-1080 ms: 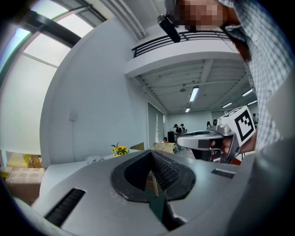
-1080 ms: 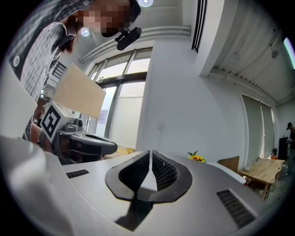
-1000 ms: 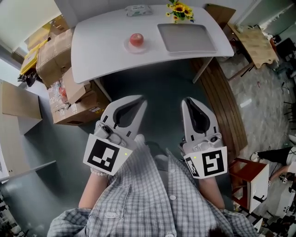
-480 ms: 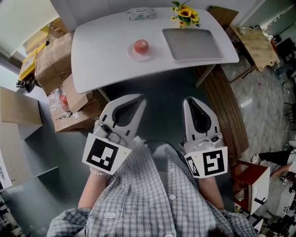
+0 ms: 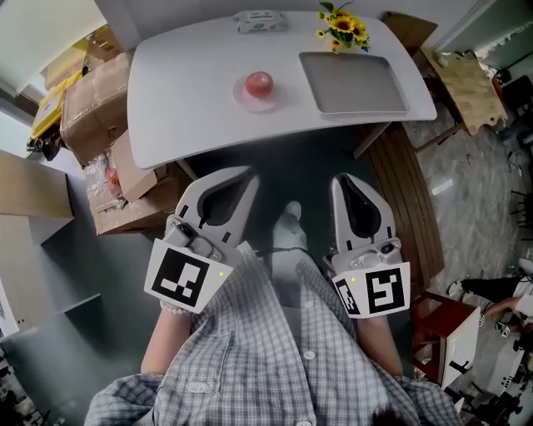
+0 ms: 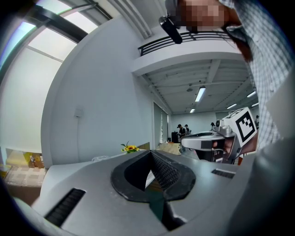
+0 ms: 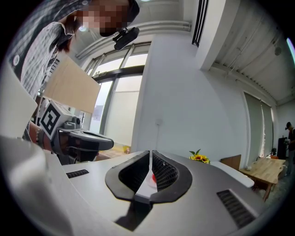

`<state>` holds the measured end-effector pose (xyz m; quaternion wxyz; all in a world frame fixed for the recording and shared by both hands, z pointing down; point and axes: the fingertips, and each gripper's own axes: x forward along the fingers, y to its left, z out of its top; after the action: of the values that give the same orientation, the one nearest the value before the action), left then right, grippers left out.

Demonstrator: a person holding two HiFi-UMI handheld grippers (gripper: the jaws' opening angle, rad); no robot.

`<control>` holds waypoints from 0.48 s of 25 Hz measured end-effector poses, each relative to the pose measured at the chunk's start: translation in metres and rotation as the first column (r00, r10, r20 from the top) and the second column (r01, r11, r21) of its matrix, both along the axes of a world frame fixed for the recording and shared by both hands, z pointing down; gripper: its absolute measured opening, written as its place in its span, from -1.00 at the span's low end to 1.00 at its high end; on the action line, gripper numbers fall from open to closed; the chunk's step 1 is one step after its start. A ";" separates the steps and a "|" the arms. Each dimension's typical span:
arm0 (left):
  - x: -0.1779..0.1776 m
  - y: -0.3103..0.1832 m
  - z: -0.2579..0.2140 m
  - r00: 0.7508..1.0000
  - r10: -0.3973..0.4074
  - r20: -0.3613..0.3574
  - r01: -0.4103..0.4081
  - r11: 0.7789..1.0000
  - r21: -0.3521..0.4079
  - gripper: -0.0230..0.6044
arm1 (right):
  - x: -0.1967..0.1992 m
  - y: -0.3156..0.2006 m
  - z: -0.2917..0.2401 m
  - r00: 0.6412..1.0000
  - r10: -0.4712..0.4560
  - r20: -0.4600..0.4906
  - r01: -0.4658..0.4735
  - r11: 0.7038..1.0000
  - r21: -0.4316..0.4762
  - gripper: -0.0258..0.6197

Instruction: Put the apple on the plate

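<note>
the apple is round, so it shows you no real long axis; it looks to sit with its top up, though it is too small here to be sure of the stem. it rests on the small pale plate, well ahead of your left tool and a little to the right of that tool's line, out beyond the tips.

your left tool has its jaws brought together, tips meeting, with nothing between them and nothing touched. your right tool is the same: jaws closed tip to tip and empty. in the right gripper view a spot of the apple's red shows far off through the slot behind the tips, not in the grasp. both tools hang low in front of your checked shirt, well apart from the desk, pointing toward its near edge.

the desk is white with rounded corners. ahead of your right tool lies a flat grey tray; past that stand sunflowers, and a pack of wipes sits at the far edge. cardboard boxes are stacked off to the left of your left tool, wooden boards run to the right of your right tool, and the grey floor lies under both.
</note>
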<state>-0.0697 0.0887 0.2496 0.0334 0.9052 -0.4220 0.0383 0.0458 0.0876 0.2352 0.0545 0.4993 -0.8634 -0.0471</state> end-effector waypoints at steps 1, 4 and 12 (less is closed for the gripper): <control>0.000 -0.004 0.001 1.000 -0.008 0.000 0.008 1.000 0.001 -0.90 | 0.000 -0.004 0.001 1.000 -0.009 0.000 0.009 1.000 0.001 -0.82; 0.001 -0.017 0.003 1.000 -0.030 0.006 0.030 1.000 0.009 -0.90 | 0.000 -0.020 0.002 0.999 -0.038 0.001 0.038 0.999 0.009 -0.82; 0.011 -0.064 0.002 0.997 -0.075 0.012 0.075 0.997 -0.005 -0.90 | -0.001 -0.077 0.003 0.994 -0.108 0.016 0.108 0.994 0.002 -0.82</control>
<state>-0.0587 0.0245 0.2514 0.0347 0.8885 -0.4556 0.0435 0.0448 0.0109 0.2381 0.0448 0.4523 -0.8895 -0.0465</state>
